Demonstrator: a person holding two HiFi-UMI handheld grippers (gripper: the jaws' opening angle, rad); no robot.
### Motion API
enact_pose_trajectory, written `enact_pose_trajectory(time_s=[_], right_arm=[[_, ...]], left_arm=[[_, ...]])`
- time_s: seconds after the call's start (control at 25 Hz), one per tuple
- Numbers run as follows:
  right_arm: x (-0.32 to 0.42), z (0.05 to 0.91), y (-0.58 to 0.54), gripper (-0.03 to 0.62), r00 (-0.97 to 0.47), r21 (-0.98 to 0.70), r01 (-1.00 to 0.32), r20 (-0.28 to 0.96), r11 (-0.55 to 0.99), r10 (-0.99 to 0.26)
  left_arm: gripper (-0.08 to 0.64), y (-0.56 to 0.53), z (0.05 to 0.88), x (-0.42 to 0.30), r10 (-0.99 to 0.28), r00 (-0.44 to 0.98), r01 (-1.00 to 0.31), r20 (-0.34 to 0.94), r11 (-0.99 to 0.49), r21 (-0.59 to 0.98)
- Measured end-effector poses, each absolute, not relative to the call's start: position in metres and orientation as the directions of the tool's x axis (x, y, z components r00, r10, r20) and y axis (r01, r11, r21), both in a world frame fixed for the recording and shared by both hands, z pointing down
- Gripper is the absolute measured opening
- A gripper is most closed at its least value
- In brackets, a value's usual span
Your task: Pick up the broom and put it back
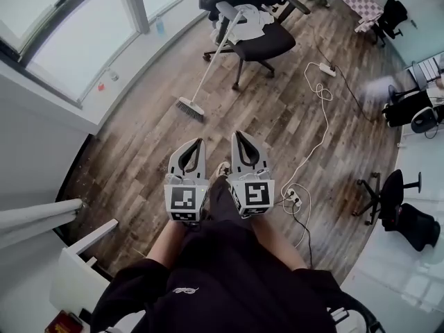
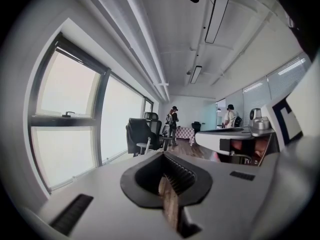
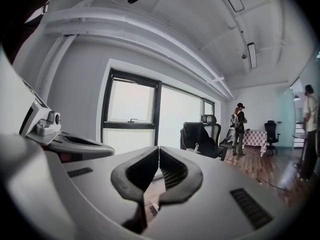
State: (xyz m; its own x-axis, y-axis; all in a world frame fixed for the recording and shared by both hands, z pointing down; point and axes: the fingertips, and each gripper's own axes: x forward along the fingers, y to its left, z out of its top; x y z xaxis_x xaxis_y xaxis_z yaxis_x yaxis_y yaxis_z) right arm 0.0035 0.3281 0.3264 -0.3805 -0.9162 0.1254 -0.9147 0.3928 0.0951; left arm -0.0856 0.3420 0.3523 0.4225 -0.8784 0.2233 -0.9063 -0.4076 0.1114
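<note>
The broom (image 1: 208, 68) leans its long white handle against a black office chair (image 1: 267, 41). Its bristle head (image 1: 190, 109) rests on the wooden floor just ahead of me. My left gripper (image 1: 198, 143) and right gripper (image 1: 241, 137) are held side by side at waist height and point toward the broom head, still short of it. Both are shut with nothing between the jaws. The left gripper view shows the closed jaws (image 2: 163, 155) and the chair (image 2: 140, 135) beyond them. In the right gripper view the jaws (image 3: 159, 149) meet at the tip, with the chair (image 3: 199, 136) behind.
A window wall (image 1: 76, 33) and sill run along the left. A white cable with a power strip (image 1: 323, 69) snakes over the floor at right, near another strip (image 1: 292, 197). More black chairs (image 1: 388, 194) stand at right. Two people (image 2: 173, 119) stand far down the room.
</note>
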Motion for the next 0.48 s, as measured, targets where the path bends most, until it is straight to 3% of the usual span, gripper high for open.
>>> enact_pose_trajectory(time_s=[0.16, 0.48], right_arm=[[0.005, 0.322, 0.267, 0.021, -0.439, 0.079, -0.891, 0.101, 0.447, -0.893], [0.027, 0.323, 0.178, 0.021, -0.538, 0.010, -0.841, 0.101, 0.541, -0.837]], left_arm=[[0.002, 0.284, 0.349, -0.092, -0.909, 0.352, -0.936, 0.226, -0.342, 0.082], [0.002, 0.210, 0.341, -0.036, -0.917, 0.311, -0.950, 0.249, -0.309, 0.048]])
